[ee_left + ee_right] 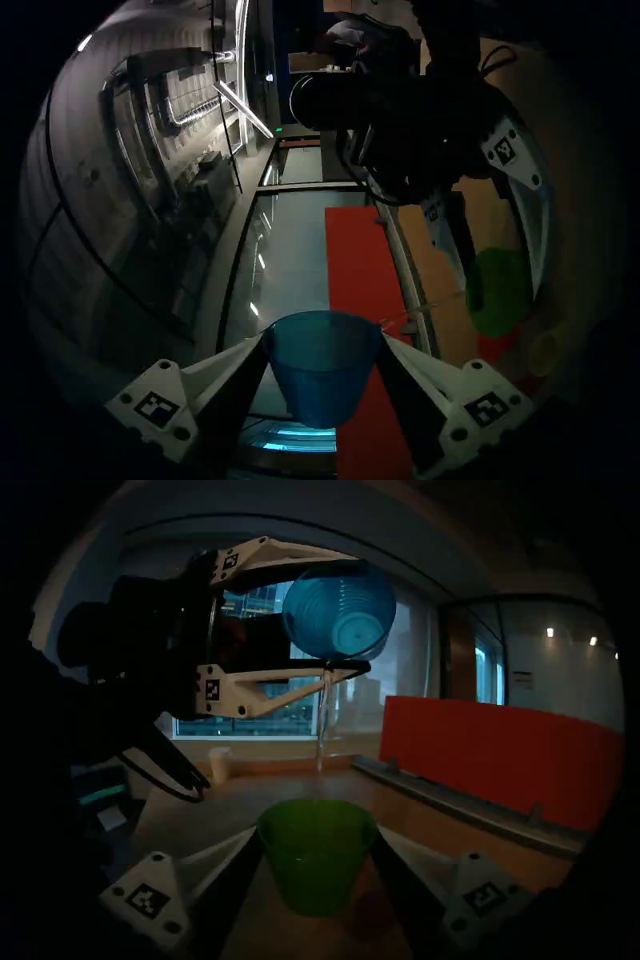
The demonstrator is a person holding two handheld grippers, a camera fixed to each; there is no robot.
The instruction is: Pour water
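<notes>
The blue cup (324,372) is gripped between the left tongs (322,340), with both fingers pressed against its sides. In the right gripper view it is seen tipped onto its side and raised higher than the green cup (316,856), with its base turned toward the camera. A thin stream of water (322,720) is seen falling from its rim toward the green cup; whether it lands inside cannot be told. The green cup is held upright, clenched between the right tongs (317,836), with the wooden bench (240,800) beneath it. A red panel (496,748) is set along the bench on the right. A small pale cup (218,764) is stood on the bench near the window (240,712). The room is dimly lit.
</notes>
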